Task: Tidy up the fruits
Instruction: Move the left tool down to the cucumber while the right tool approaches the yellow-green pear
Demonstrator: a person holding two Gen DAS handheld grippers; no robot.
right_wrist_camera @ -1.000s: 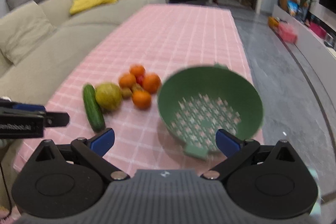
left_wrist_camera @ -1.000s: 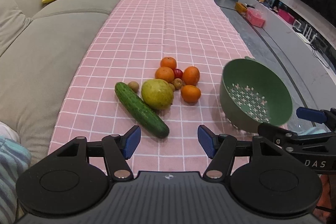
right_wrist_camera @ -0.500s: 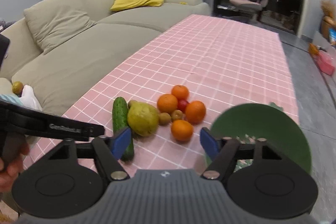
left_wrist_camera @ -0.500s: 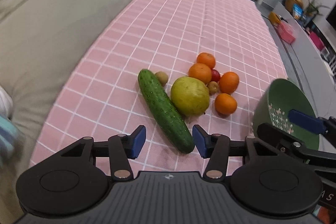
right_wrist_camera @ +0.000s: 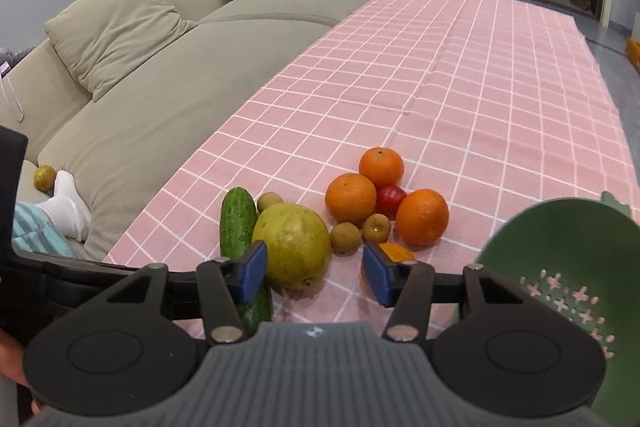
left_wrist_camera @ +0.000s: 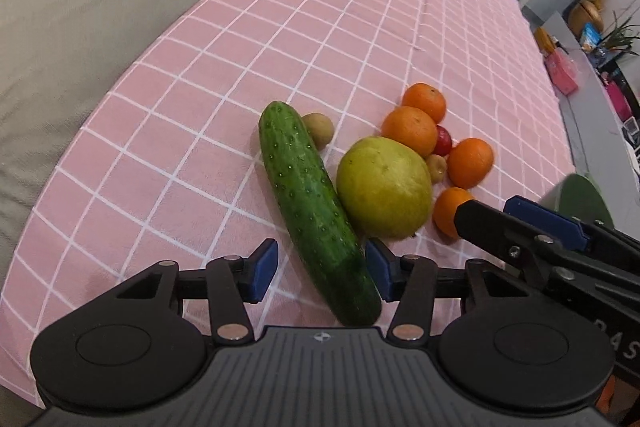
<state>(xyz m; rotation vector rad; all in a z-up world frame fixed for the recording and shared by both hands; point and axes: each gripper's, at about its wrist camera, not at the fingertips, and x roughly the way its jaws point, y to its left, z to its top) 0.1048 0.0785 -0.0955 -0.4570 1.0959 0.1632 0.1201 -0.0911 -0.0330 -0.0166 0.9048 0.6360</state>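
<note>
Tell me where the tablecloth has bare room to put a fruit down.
Bare: the pink tablecloth beyond the oranges, and the strip between cucumber and sofa. Crowded: the fruit cluster around the pomelo, up to the green colander.

Four oranges (right_wrist_camera: 422, 217), three kiwis (right_wrist_camera: 345, 237), one cucumber (left_wrist_camera: 312, 203), one pear (left_wrist_camera: 384, 187).

The pink white-checked tablecloth (left_wrist_camera: 360, 27) looks like soft matt woven cloth, faintly creased; the long dark-green cucumber (left_wrist_camera: 312, 203) has a glossy, bumpy skin; the large yellow-green round fruit (left_wrist_camera: 384, 187) is smooth with a dull sheen; the four oranges (right_wrist_camera: 351, 197) show a finely dimpled, slightly shiny peel; the small red fruit (right_wrist_camera: 390, 199) gleams; the green perforated colander (right_wrist_camera: 560, 251) looks like matt plastic; the beige sofa (right_wrist_camera: 160, 99) is matt fabric
</note>
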